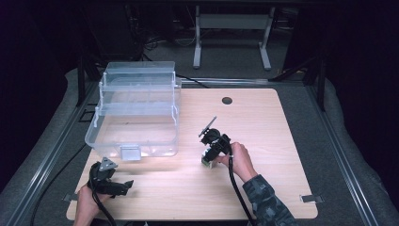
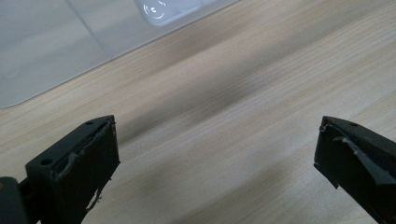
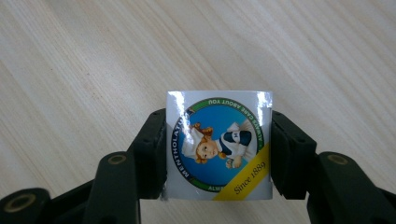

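right gripper view: the right gripper (image 3: 218,149) has its pads pressed on both sides of a small mentholatum box (image 3: 218,144), printed face up, label upside down. it sits right of centre on the table (image 1: 263,122). the left gripper (image 2: 217,154) gapes open, empty, near the clear bin (image 1: 136,113).

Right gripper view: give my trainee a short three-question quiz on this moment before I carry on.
1. True or false: the right gripper has its jaws against the sides of the small Mentholatum box.
2. What stands at the table's far left?
3. The left gripper is: A open, B shut on the box.

Key: 1 true; 2 the clear plastic storage box; 3 A.
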### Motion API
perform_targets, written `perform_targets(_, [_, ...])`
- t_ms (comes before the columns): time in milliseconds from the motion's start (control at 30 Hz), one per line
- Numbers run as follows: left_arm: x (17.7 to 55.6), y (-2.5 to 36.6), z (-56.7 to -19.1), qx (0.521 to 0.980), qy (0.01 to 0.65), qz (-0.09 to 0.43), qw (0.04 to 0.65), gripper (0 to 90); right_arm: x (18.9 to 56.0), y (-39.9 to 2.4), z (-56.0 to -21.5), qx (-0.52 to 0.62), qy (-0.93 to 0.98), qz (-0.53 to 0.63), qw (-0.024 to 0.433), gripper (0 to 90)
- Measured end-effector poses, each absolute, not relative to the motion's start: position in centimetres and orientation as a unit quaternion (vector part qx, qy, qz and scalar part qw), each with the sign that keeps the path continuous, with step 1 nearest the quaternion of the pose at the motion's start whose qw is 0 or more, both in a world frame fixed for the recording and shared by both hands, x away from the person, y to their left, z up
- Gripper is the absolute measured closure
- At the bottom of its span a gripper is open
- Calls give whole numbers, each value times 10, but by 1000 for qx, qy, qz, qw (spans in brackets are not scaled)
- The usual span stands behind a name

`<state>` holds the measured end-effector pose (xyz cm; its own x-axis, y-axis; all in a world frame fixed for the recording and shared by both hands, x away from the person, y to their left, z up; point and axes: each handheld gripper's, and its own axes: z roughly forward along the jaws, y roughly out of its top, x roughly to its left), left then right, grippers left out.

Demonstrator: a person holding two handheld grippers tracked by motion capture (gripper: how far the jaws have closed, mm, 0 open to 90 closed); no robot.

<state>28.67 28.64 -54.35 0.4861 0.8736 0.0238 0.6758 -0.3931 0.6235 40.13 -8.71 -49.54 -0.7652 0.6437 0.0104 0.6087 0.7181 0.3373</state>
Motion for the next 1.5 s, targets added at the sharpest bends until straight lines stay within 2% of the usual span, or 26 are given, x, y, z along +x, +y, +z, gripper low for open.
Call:
perform_targets(767, [287, 286, -543, 816, 475, 177, 278, 0, 388, -114, -468, 335, 925, 165, 67, 465])
perform_targets(1500, [285, 284, -541, 817, 469, 184, 281, 0, 383, -187, -454, 395, 901, 164, 79, 464])
